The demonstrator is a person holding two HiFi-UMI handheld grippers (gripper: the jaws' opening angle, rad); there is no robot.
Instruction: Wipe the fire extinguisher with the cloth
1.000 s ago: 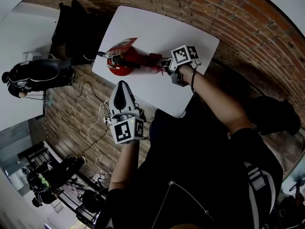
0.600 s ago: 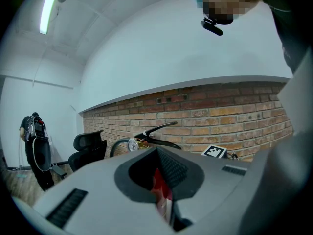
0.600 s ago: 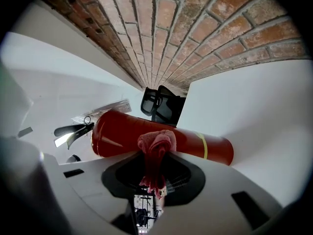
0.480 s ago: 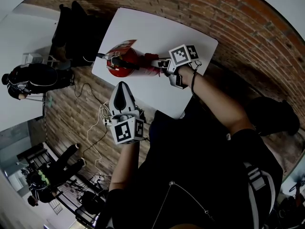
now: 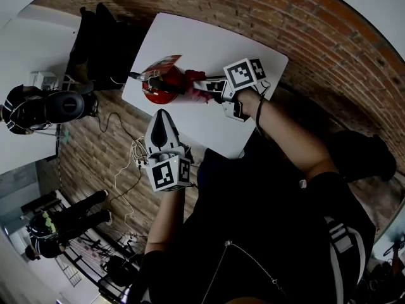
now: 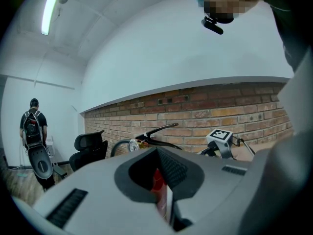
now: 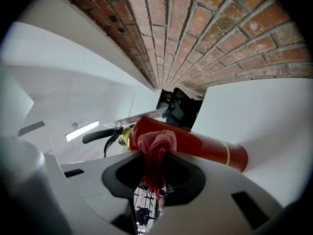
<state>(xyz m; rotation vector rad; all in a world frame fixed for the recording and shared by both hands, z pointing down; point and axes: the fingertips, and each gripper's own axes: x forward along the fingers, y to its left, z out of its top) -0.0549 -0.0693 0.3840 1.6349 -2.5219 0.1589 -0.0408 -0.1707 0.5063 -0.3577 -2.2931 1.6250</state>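
Note:
A red fire extinguisher [image 5: 158, 88] lies on its side on the white table [image 5: 209, 43], its black handle toward the table's left edge. My right gripper [image 5: 212, 88] is shut on a red cloth [image 5: 195, 84], and the cloth presses on the cylinder's side. In the right gripper view the bunched cloth [image 7: 156, 143] sticks out between the jaws against the extinguisher [image 7: 205, 146]. My left gripper [image 5: 161, 116] hangs off the table's near edge, shut and holding nothing, pointed at the extinguisher. Its own view shows the handle [image 6: 156, 131] beyond the jaws.
A black office chair [image 5: 95, 37] stands past the table's far left corner. Cables [image 5: 130, 160] trail on the brick floor beside the left gripper. People [image 5: 44, 103] are at the left, and one stands with a backpack [image 6: 33, 129] in the left gripper view.
My right gripper has slid the cloth leftward along the extinguisher toward its handle end. The left gripper has stayed put.

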